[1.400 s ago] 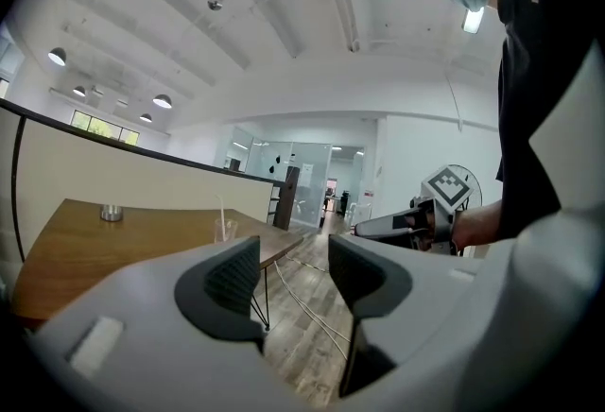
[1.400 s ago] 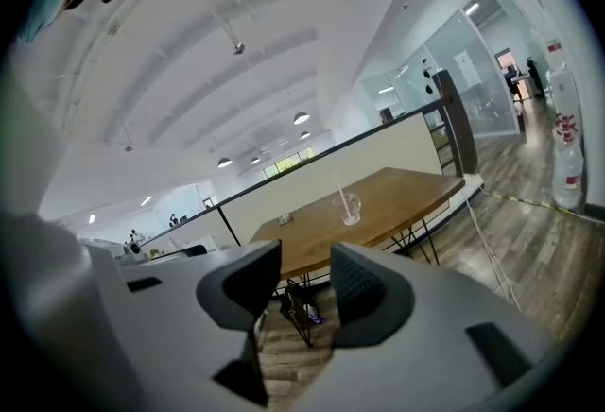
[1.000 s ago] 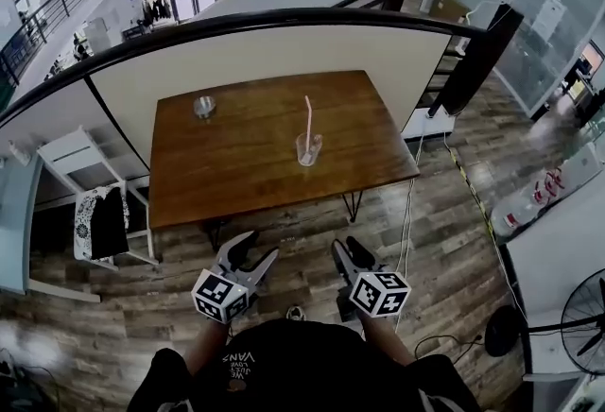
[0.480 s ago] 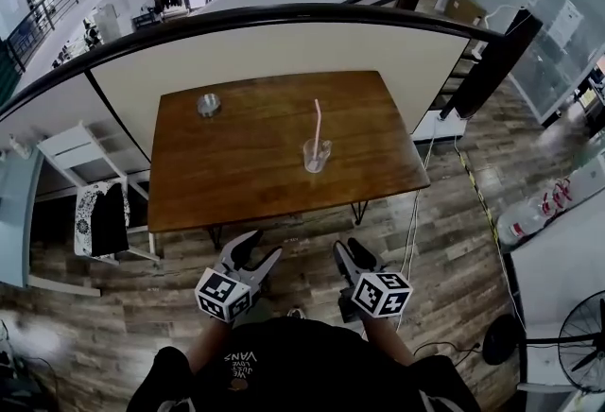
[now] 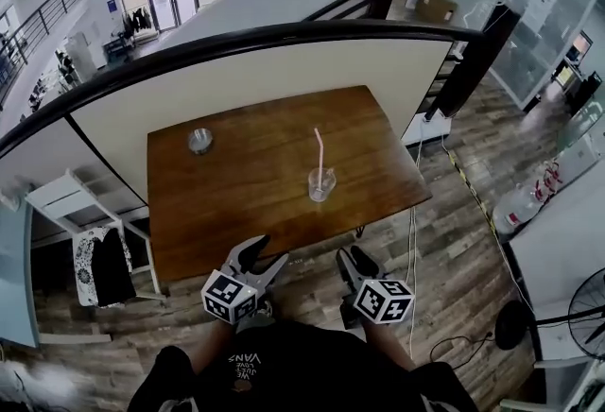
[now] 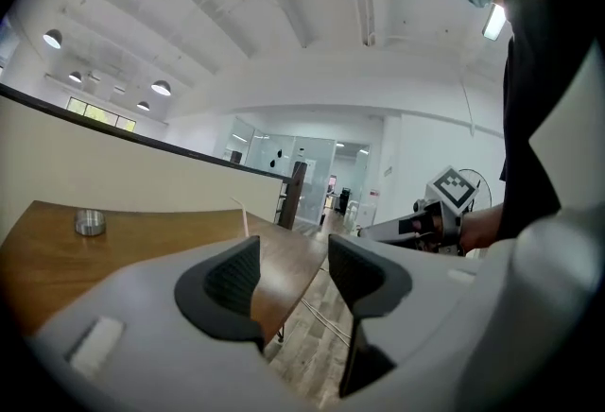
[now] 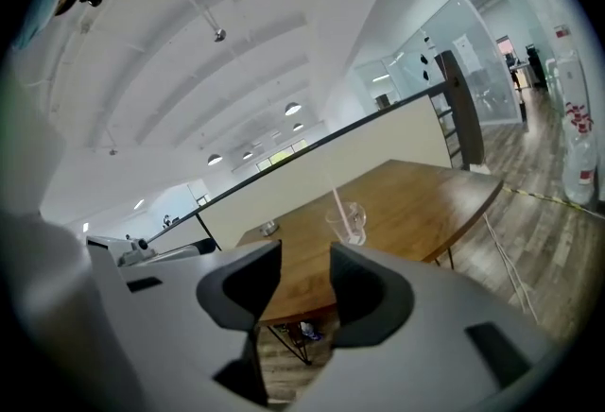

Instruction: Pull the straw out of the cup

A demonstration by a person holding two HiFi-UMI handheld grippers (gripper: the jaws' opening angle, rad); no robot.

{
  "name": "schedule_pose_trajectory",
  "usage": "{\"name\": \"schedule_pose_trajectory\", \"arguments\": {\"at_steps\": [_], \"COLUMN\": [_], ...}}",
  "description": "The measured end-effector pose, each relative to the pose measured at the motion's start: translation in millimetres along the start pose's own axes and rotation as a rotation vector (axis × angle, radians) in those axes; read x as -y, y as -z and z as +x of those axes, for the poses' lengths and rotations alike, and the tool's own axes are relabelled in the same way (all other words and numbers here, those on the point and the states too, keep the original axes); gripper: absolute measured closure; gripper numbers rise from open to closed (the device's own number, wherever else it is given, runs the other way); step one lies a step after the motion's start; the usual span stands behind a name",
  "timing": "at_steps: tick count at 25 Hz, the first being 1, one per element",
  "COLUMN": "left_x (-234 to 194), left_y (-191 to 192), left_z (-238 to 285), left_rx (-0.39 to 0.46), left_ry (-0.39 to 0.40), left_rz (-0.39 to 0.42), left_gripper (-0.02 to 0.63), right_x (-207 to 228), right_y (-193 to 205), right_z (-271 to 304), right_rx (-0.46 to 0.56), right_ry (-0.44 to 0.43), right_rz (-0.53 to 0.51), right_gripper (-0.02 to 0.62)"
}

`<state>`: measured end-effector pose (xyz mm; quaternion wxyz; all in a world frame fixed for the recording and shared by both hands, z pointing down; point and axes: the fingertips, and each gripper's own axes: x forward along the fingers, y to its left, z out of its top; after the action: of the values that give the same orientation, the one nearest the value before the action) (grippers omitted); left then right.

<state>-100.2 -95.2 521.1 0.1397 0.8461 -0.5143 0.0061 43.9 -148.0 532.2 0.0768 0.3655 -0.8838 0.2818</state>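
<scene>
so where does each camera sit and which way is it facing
Head view: on the person's head, facing steeply down at the table, cup and straw; the left tool, right tool and shirt show.
Left gripper view: on the left tool, facing along its open, empty jaws over the table edge; the right tool and shirt show.
Right gripper view: on the right tool, facing the cup past open jaws; the left tool shows.
Shared: head and right gripper views show the straw in the cup.
</scene>
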Motion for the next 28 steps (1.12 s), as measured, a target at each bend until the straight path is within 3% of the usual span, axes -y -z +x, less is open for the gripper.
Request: {"name": "schedule_pose_trajectory", "arguments": {"at_steps": [8, 16, 22, 28], "left_x": [-57.0, -83.3, -90.6, -99.3], "left_y": [-16.8, -20.8, -21.1, -21.6], "left_z": [11.3, 33.6, 74.2, 126.0], "left_rx": [-0.027, -0.079, -0.081, -0.091], "left_ry": [0.102, 0.247, 0.284, 0.259], "left_rz": [0.012, 0.022, 0.003, -0.011], "left_gripper": [0.394, 0.394, 0.394, 0.394], "right_x": [-15.7, -17.0, -0.2, 30.2], "right_y": [-5.0, 5.9, 9.0, -2.0], "right_z": [30.3, 29.1, 26.5, 29.5], "right_rx": [0.055, 0.104, 0.115, 0.098], "right_ry": [0.102, 0.252, 0.295, 0.286], "right_rz": [0.049, 0.128, 0.151, 0.152], "right_gripper": [0.468, 0.468, 0.468, 0.468]}}
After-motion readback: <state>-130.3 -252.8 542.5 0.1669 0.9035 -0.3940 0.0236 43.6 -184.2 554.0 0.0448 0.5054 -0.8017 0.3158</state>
